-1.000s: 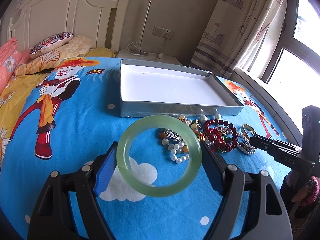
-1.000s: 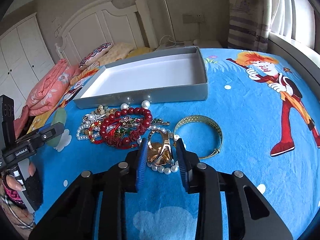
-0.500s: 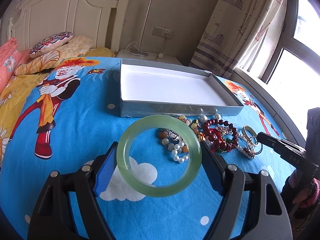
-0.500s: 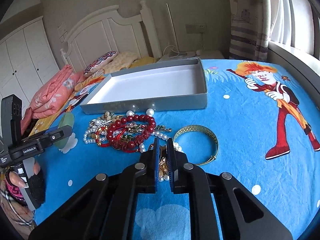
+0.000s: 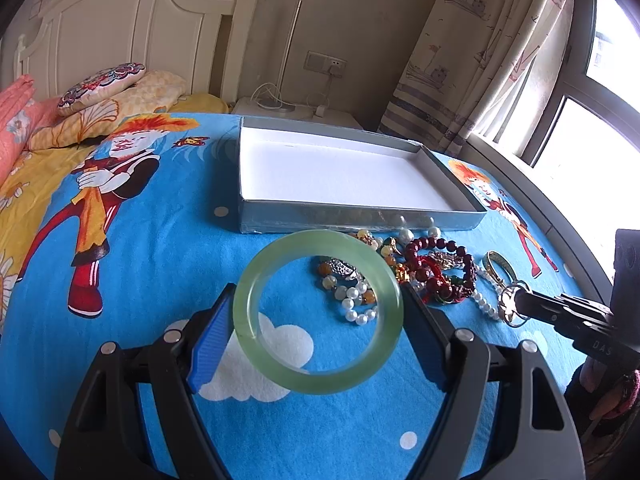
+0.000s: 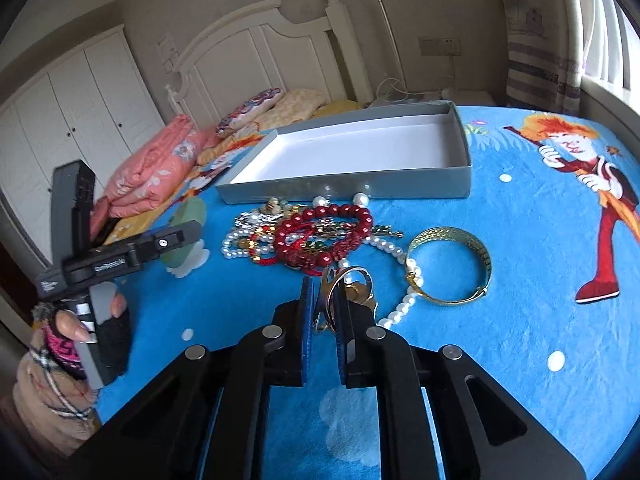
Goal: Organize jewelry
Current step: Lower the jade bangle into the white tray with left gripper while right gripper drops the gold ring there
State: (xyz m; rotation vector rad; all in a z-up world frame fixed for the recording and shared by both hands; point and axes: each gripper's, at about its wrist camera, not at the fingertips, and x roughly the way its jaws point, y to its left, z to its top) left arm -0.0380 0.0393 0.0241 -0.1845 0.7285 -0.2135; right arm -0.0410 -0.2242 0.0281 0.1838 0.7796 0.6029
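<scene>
Just in front of the shallow grey cardboard box with a white floor (image 5: 352, 176) (image 6: 360, 152), a tangle of jewellery lies on the blue cartoon-print bedspread (image 5: 160, 248) (image 6: 540, 248). The left gripper (image 5: 318, 320) grasps a pale green translucent jade bangle (image 5: 317, 317), its blue pads pressed against the ring's outer rim on either side; the bangle is held flat, nearer the camera than the box's front wall, with white pearl beads (image 5: 356, 304) showing through its opening. The right gripper (image 6: 322, 308) is clenched on a gold and silver cluster of rings (image 6: 348, 284), pinched between its nearly closed blue pads, just nearer than the dark red bead bracelet (image 6: 324, 232) (image 5: 436, 264) in the pile. A gold patterned open bangle (image 6: 450, 266) lies to the right of that pile, touching a pearl strand (image 6: 400, 304). The box's floor shows bare white from wall to wall, its front wall low. Bedspread left of the box in the left wrist view, and right of it in the right wrist view, carries only printed figures. A white headboard (image 5: 120, 40) stands beyond the box.
</scene>
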